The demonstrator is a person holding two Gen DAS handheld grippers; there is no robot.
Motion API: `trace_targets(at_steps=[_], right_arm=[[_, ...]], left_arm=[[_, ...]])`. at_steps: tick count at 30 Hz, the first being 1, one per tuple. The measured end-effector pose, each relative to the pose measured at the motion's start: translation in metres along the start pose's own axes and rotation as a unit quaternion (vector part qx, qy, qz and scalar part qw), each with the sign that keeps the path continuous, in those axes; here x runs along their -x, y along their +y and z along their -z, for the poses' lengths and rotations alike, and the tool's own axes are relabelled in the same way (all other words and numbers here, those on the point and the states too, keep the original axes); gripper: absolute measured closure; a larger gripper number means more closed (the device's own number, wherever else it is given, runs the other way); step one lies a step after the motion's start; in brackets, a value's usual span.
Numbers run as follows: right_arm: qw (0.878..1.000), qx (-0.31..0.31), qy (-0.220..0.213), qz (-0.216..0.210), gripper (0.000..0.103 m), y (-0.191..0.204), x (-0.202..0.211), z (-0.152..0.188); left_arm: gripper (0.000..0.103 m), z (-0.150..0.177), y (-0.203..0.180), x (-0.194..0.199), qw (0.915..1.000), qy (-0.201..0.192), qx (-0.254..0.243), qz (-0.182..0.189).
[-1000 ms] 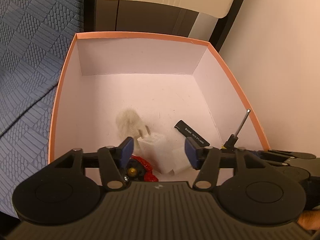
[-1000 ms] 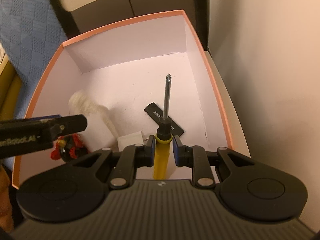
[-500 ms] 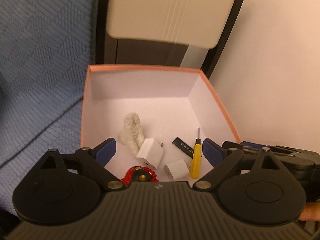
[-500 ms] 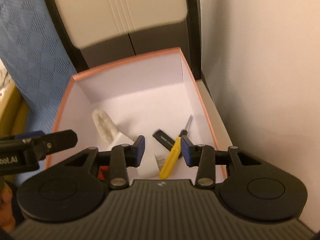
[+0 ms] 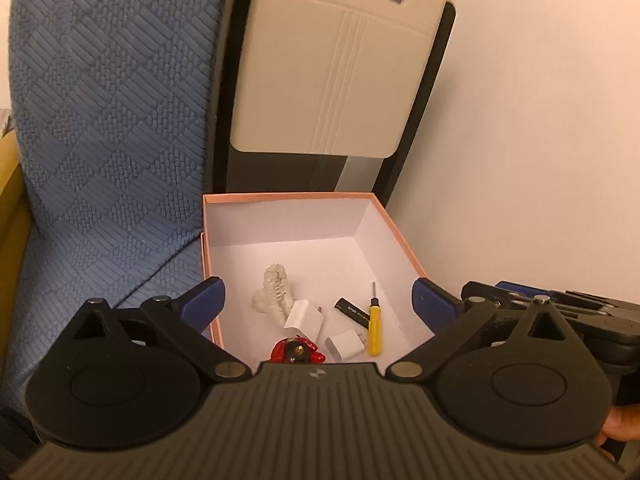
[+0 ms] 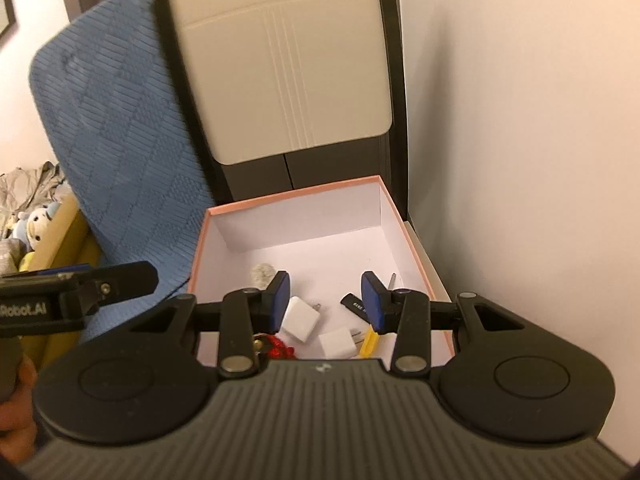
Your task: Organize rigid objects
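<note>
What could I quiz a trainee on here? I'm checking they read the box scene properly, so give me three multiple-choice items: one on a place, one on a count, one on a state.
1. Where does the yellow screwdriver lie?
A. On the blue chair
B. Inside the pink-rimmed box, near its right wall
C. Between the right gripper's pads

2. How many white chargers are in the box?
A. One
B. Two
C. Four

3. How does the left gripper stand?
A. Open wide, nothing held
B. Shut on the red toy
C. Shut on a charger

Answers:
1 B: it rests flat on the box floor beside the black stick.
2 B: the larger charger and the smaller charger lie side by side.
3 A: its blue pads stand far apart above the box, having just been opening, with nothing between them.
</note>
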State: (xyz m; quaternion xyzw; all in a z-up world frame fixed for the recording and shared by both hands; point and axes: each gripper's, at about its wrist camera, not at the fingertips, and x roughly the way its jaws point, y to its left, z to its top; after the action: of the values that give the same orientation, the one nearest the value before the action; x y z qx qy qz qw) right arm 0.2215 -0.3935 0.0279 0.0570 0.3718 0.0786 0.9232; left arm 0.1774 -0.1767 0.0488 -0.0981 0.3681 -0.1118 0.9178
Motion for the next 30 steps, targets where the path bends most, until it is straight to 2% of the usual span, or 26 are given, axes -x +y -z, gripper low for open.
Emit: trace_targets(at_steps=[10,20,24,26,28,30], right_arm=[[1.000,0.006,-0.016,0.010,0.061,0.035,0.049,0.036],[1.000,0.001,-0.020,0.020,0.061,0.064,0.069,0.073],[1.000,0.010,-0.017,0.022,0.060,0.074,0.068,0.090],[1.000,0.012,-0.018,0.022,0.054,0.078,0.067,0.095],[1.000,0.005,-0.018,0.021,0.031,0.078,0.065,0.099],[1.000,-0.001,-0.020,0.023,0.017,0.077,0.064,0.102]], left_arm=[[0.001,0.025,0.020,0.046,0.9999,-0.006,-0.006,0.005],[0.000,0.051,0.046,0.070,0.9998,-0.012,-0.015,0.001],[0.000,0.061,0.052,0.073,0.9996,-0.003,-0.026,-0.006],[0.000,0.066,0.053,0.074,0.9994,-0.002,-0.034,-0.010],[0.000,0.071,0.055,0.074,0.9991,0.001,-0.040,-0.014],[0.000,0.074,0.058,0.073,0.9991,0.003,-0.037,-0.018]])
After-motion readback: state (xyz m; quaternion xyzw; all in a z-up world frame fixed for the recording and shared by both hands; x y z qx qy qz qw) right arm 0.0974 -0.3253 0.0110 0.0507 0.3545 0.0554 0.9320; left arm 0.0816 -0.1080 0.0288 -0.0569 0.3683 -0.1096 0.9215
